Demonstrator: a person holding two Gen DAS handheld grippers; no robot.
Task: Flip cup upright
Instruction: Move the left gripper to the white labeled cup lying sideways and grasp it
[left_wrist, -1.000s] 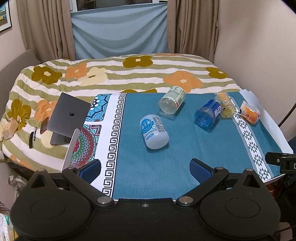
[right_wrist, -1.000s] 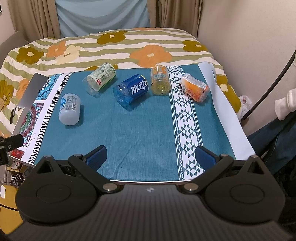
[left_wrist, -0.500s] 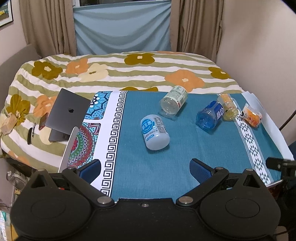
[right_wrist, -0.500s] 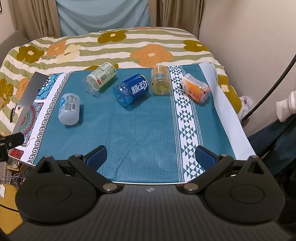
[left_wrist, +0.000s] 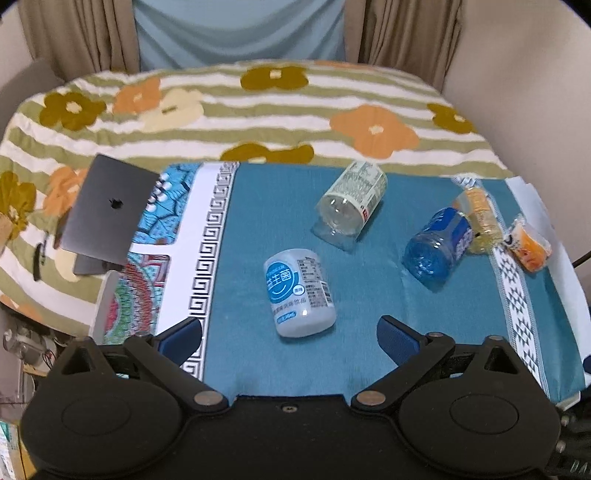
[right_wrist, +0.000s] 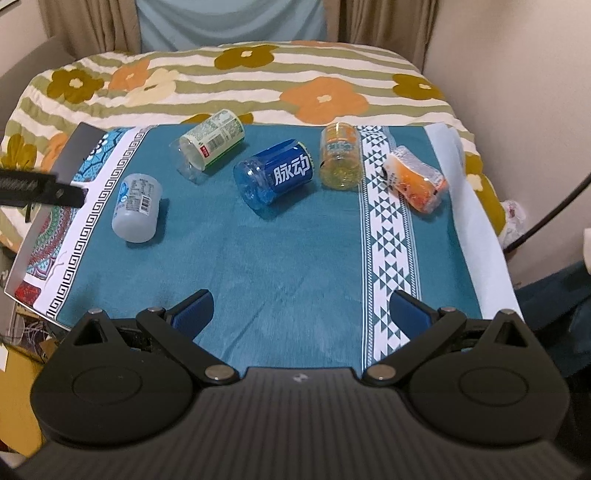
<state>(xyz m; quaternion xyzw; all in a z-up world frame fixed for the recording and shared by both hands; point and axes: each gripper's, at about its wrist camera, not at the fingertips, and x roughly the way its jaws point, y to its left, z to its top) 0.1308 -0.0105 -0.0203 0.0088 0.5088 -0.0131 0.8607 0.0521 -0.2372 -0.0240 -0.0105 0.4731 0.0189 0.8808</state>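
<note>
Cups lie on their sides across the teal cloth (left_wrist: 258, 258); the white cup (left_wrist: 299, 293) sits nearest the left gripper (left_wrist: 290, 338), wide open and empty (right gripper (right_wrist: 301, 314) likewise). Best to straddle its body squarely before closing.

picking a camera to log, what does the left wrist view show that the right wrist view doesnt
Only the left wrist view shows the grey laptop lid with its logo and the smiley front label of the white plastic cup.

Only the right wrist view shows the white characters on the blue plastic cup, the other gripper's black finger at the left edge, and a dark cable at the right.

Both show five cups lying on their sides on the teal tablecloth, the flowered bedspread, and their own gripper open: left gripper, right gripper.
</note>
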